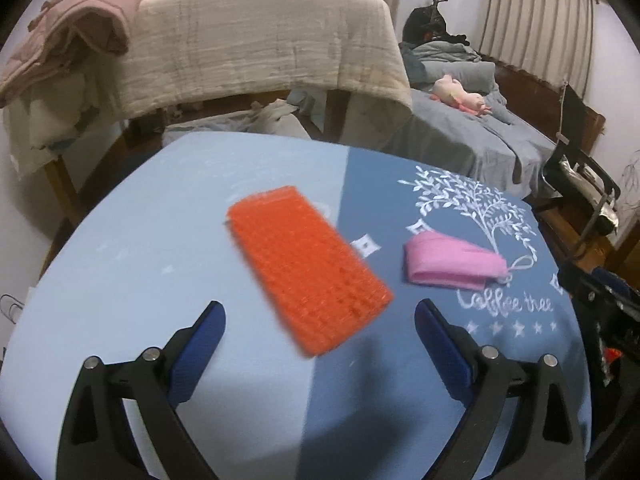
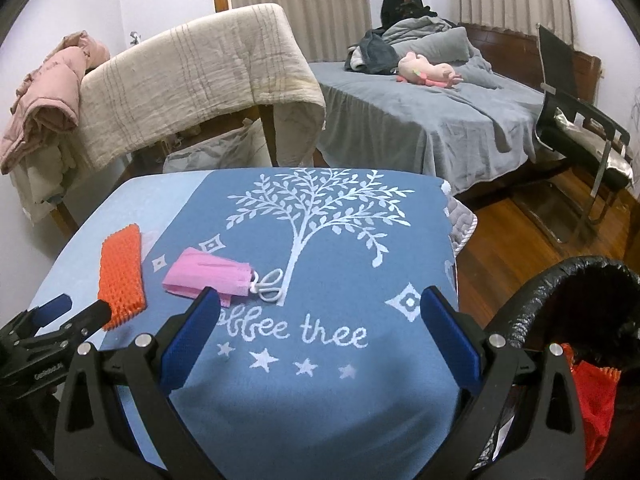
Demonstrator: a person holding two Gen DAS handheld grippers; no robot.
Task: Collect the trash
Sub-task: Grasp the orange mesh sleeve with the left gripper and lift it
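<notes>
On the desk (image 2: pixel 360 240), which is covered with a blue cloth bearing a white tree and lettering, we see two loose items. Toward the lighter left part lies an orange bumpy pad (image 1: pixel 308 268), flat on the cloth with one short end toward us. To its right, well apart from it, lies a pink face mask (image 1: pixel 452 266), folded, with its white ear loop (image 2: pixel 268 284) curled beside the tree trunk print.

Our left hand-held gripper (image 1: pixel 320 316) hovers just above the near end of the orange pad. Its blue fingers (image 1: pixel 200 356) are spread wide, one on each side of the pad, and they grip nothing. In the right wrist view we see the same gripper at the left desk edge, with one black finger tip just beside the near end of the pad; we cannot tell whether it touches.

Our right hand-held gripper (image 2: pixel 320 300) is also spread wide and empty. It hangs over the lettering on the cloth, its left finger (image 2: pixel 188 340) overlapping the near corner of the mask in the view, though contact is unclear.

At the right of the desk stands a bin lined with a black bag (image 2: pixel 560 280), and something red-orange (image 2: pixel 596 404) lies inside it. Behind the desk we see a beige blanket (image 2: pixel 200 92) over a wooden rail and a bed (image 2: pixel 420 120) with grey bedding.
</notes>
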